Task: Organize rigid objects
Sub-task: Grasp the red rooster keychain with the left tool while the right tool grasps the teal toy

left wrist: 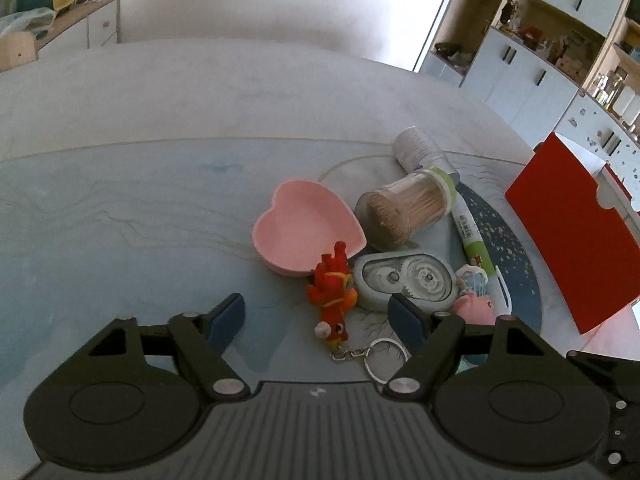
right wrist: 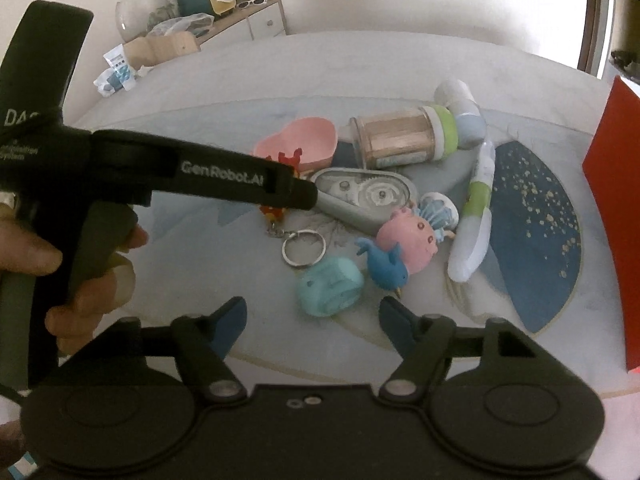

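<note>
A jumble of small rigid items is being approached on a marbled tabletop [left wrist: 120,184], where two tools are being held over the heap. The left hand-held gripper [left wrist: 318,316] is being kept released, its blue pads [left wrist: 228,314] standing apart on either side of a red figure keychain [left wrist: 332,300], with nothing being pressed between them; the keychain's ring [left wrist: 386,354] is lying just in front of the tool's body. The right hand-held gripper [right wrist: 312,314] is likewise being held unclenched, its jaws spread near a pale turquoise toy [right wrist: 330,286], which is not being touched as far as can be told. In the right wrist view, the left tool is being gripped by a person's hand [right wrist: 80,280] and is being angled down across the pile.

The clutter is being left bunched together: a pink heart-shaped dish [left wrist: 306,230] beside a toppled toothpick jar [left wrist: 404,208], a grey tape dispenser [left wrist: 404,280], a pink pig toy [right wrist: 408,240], a blue bird toy [right wrist: 386,264] and a green-and-white tube [right wrist: 476,208]. The jaws are probably being held wide so that one piece at a time can be straddled. A red folder [left wrist: 572,232] is being left standing at the edge, perhaps as a boundary.
</note>
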Demonstrator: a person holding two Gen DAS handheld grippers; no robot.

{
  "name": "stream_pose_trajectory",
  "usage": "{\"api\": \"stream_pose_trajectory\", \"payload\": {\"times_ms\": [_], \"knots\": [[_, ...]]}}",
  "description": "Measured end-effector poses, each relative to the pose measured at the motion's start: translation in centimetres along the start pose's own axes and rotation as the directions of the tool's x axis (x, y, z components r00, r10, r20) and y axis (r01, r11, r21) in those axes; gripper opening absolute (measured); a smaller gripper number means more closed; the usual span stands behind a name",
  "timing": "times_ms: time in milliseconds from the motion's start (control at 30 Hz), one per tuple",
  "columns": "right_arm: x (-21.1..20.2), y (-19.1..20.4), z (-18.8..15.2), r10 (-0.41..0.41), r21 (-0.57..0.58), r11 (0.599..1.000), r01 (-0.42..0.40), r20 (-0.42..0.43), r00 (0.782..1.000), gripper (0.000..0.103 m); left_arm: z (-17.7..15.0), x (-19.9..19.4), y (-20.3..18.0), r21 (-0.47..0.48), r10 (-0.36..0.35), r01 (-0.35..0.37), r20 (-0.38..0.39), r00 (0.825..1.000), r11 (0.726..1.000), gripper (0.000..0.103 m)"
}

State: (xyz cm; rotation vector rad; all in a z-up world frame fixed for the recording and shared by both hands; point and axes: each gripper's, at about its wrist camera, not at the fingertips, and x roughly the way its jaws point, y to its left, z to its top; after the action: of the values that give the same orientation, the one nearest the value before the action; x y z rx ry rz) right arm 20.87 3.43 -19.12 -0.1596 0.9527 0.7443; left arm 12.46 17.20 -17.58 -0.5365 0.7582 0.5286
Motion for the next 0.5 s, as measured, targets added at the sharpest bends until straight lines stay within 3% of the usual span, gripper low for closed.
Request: {"api": "stream_pose_trajectory", "payload": {"times_ms": [233,500], "knots": [[0.5,0.6,0.1,-0.022,-0.014,1.000,0.022,0.019,1.000,0.063,-0.4,0.1,-0.7,0.034,-0.021,0.020,0.017,1.000,0.999,0.046],[0.6,0.5,0.1,-0.052,0.007,0.999,0.052,0.041,0.998,0.045,-0.5,0.2,-1.3,0.046,-0.024,0.022,0.031,0.999,0.999,0.033]]}}
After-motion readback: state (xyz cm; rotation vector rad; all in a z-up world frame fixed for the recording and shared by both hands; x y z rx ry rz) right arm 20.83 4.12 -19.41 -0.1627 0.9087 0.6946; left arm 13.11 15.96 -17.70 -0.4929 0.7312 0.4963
